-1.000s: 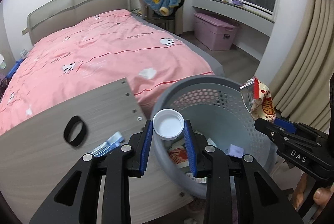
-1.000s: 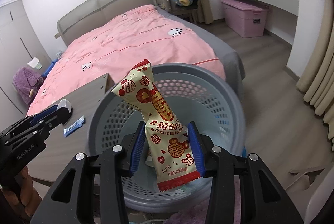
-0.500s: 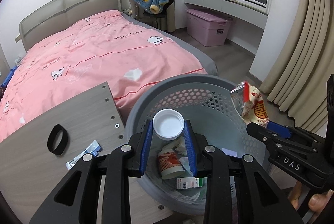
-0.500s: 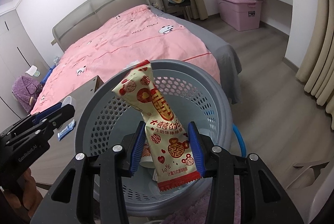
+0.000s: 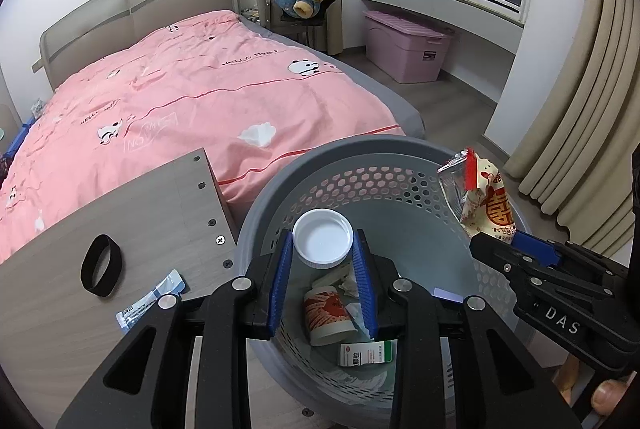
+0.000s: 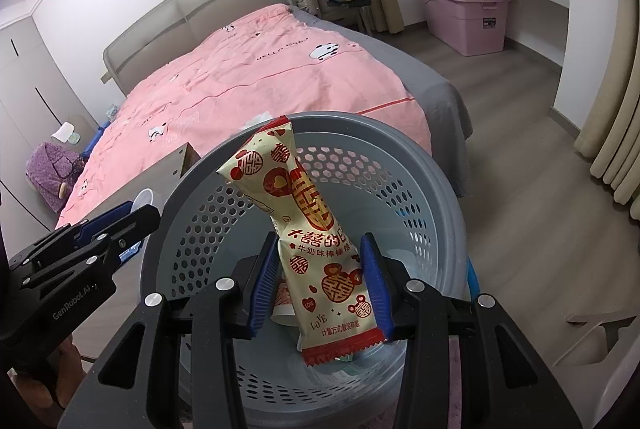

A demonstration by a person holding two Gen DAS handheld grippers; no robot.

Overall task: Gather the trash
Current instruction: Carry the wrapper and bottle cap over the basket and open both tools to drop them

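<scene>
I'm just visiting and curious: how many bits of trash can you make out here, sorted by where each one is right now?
Held in the grippers: 2, white cap in the left gripper, snack wrapper in the right gripper
Lying in the grey basket: at least 3, red-and-white cup, small carton, crumpled tissue
On the wooden tabletop: 1, blue-and-clear packet
Total: at least 6

We read "HELLO" on the pink duvet (image 5: 192, 101), and "DAS" on the right gripper (image 5: 516, 249) — white letters on black. On the left gripper (image 6: 132, 217) stands "GenRobot.AI". The snack wrapper (image 6: 320, 241) carries "LOVE" and red Chinese characters — 囍 among them.
</scene>
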